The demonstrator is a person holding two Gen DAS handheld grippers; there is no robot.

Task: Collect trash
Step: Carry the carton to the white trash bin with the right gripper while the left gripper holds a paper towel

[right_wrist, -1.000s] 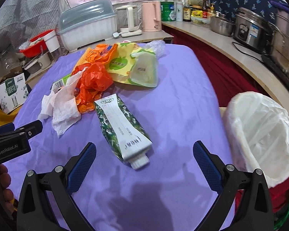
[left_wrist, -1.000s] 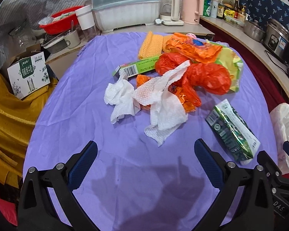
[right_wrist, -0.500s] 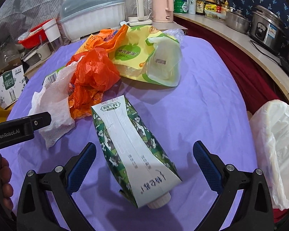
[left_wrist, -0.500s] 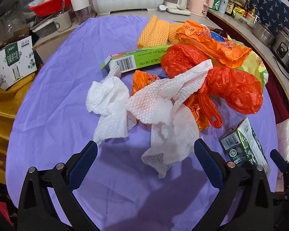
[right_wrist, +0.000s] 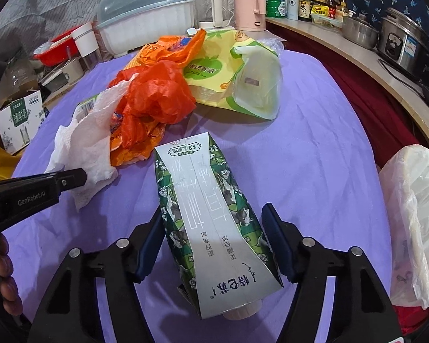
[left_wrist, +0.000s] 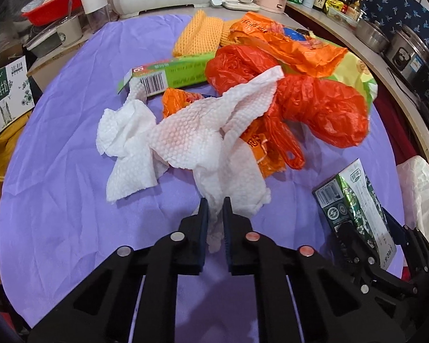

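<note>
Our left gripper [left_wrist: 214, 214], wide a second ago, now closes its fingers on the paper towel's [left_wrist: 203, 143] near corner on the purple counter [left_wrist: 57, 200]; to its right, our right gripper [right_wrist: 213, 228] closes around the milk carton [right_wrist: 211, 223], touching it.

left claw [left_wrist: 215, 213] closed on tissue [left_wrist: 203, 145], right claw [right_wrist: 214, 245] closing — carton [right_wrist: 211, 223]

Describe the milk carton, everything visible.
The milk carton is green with white panels, printed with cows, flowers and Chinese text. It looks like squashed coated paperboard lying flat on the purple cloth, cap end toward the camera. The right gripper straddles it, jaws closing; both pads look against its sides.
</note>
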